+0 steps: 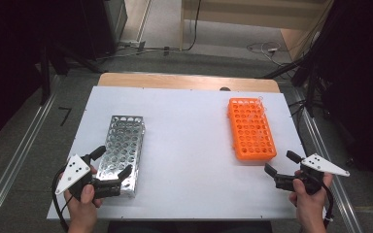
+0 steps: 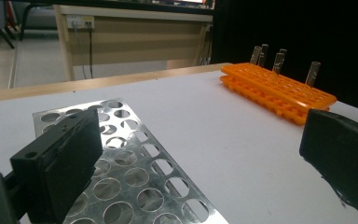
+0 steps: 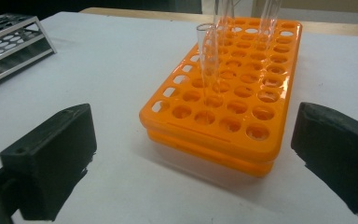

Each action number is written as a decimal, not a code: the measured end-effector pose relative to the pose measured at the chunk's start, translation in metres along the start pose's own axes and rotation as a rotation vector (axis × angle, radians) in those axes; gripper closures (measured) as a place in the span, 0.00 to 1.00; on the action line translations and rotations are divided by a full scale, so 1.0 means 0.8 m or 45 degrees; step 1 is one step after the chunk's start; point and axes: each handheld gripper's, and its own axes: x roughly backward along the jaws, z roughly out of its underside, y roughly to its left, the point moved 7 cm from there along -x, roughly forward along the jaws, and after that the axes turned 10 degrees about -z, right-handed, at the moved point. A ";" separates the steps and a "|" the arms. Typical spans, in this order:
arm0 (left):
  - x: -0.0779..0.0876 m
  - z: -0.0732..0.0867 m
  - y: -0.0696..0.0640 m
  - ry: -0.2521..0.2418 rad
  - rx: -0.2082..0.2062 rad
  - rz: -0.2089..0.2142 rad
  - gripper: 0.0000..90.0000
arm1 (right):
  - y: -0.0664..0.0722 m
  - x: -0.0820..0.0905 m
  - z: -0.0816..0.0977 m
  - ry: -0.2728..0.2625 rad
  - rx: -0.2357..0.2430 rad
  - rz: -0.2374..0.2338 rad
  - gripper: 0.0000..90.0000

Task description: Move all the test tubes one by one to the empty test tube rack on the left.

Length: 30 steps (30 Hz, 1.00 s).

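Note:
An orange tube rack [image 1: 251, 128] lies at the right of the white table [image 1: 189, 141], with several clear glass tubes [image 3: 209, 56] standing in its far holes. A shiny metal rack [image 1: 121, 150] with round holes lies at the left. My left gripper [image 1: 111, 162] hovers over the near end of the metal rack [image 2: 130, 168], jaws wide apart and empty. My right gripper [image 1: 282, 162] sits just in front of the orange rack [image 3: 233, 93], open, nothing between its jaws. The tubes [image 2: 279, 63] also stand up from the orange rack [image 2: 279, 88] in the left gripper view.
The white sheet covers a wooden tabletop [image 1: 189, 81] whose far edge shows. Dark stands and cables [image 1: 315, 73] flank the table on both sides. A wide bare stretch of table lies between the two racks.

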 end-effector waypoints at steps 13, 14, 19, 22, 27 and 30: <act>-0.004 -0.004 -0.012 0.004 -0.043 0.013 0.00 | -0.010 -0.027 -0.019 0.058 -0.067 0.069 0.36; -0.005 -0.003 -0.013 0.006 -0.047 0.015 0.00 | -0.013 -0.031 -0.020 0.076 -0.070 0.090 0.38; -0.005 -0.004 -0.015 0.007 -0.053 0.014 0.00 | -0.024 -0.051 -0.023 0.122 -0.080 0.109 0.51; -0.006 -0.003 -0.015 0.009 -0.053 0.013 0.00 | -0.027 -0.064 -0.025 0.139 -0.071 0.101 0.58; -0.005 -0.003 -0.016 0.013 -0.057 0.015 0.00 | -0.032 -0.086 -0.024 0.180 -0.066 0.095 0.64; -0.005 -0.003 -0.016 0.011 -0.055 0.014 0.00 | -0.034 -0.096 -0.019 0.203 -0.066 0.098 0.67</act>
